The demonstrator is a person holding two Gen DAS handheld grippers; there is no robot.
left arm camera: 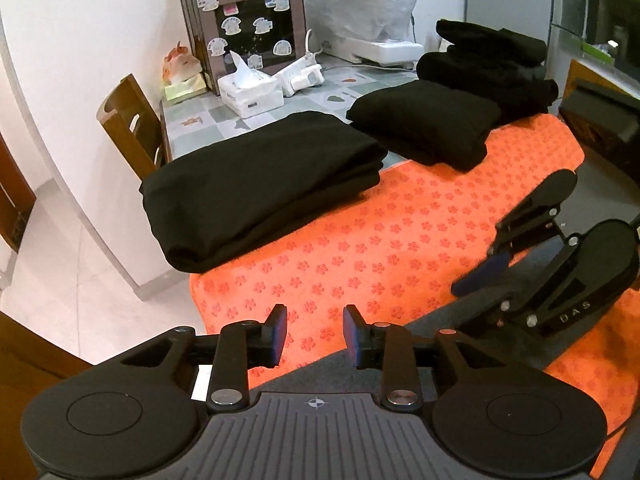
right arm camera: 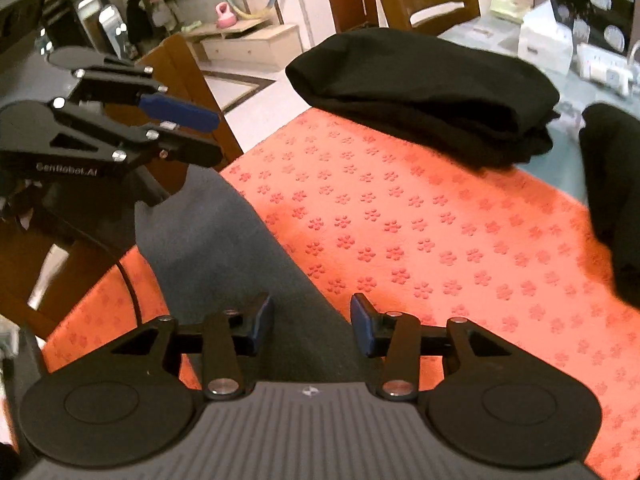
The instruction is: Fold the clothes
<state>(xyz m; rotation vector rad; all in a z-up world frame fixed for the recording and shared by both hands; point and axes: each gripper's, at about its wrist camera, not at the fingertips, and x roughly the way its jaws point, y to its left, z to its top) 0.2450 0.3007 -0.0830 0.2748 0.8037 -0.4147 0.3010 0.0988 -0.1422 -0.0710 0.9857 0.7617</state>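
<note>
A grey garment [right arm camera: 224, 240] lies on the orange mat's [right arm camera: 420, 232] near edge beneath both parted, empty grippers: left [left arm camera: 315, 334], right [right arm camera: 312, 330].

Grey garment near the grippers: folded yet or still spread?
Cannot tell. Only a flat strip of the grey garment shows on the orange mat; both grippers are open, empty.

I count two neatly folded black garments [left arm camera: 260, 184] [left arm camera: 424, 128] lying singly, plus one taller stack of black folded clothes [left arm camera: 492, 68] behind them. One grey fabric piece [right arm camera: 224, 240] lies on one orange flower-patterned towel [left arm camera: 380, 248]. I see two black claws: left claw [left arm camera: 315, 334], right claw [right arm camera: 312, 322]. Further back stand two white tissue boxes [left arm camera: 250, 94] [left arm camera: 184, 88], one sticker-covered brown appliance [left arm camera: 244, 16] and one wooden chair [left arm camera: 128, 120].
</note>
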